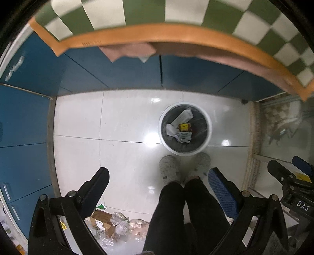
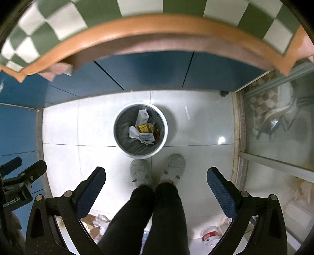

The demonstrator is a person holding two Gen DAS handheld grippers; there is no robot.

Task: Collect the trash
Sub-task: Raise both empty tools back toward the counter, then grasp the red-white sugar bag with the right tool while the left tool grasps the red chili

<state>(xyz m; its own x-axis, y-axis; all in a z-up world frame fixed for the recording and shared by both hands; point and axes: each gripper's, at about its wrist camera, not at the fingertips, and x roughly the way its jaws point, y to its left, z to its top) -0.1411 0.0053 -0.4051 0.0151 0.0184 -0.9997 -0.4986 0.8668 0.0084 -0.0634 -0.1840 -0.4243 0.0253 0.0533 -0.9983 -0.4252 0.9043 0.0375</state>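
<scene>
A round white bin [image 1: 209, 135] with a dark liner stands on the pale floor tiles; it also shows in the right wrist view [image 2: 165, 135]. Inside lie crumpled papers [image 1: 183, 117] and a yellow packet [image 2: 143, 128]. My left gripper [image 1: 159, 182] is open and empty, held high above the floor. My right gripper [image 2: 156, 182] is open and empty too, just as high. More trash lies on the floor behind the person's legs: a cardboard box [image 1: 102, 218], clear plastic wrap [image 1: 119, 223] and a white tub with a red label [image 2: 210, 236].
The person's grey slippers [image 2: 174, 166] stand just in front of the bin. Blue cabinet doors [image 1: 117, 72] run along the far side under a counter with a green checked cloth [image 2: 141, 7]. A glass sliding door [image 2: 274, 121] is at the right.
</scene>
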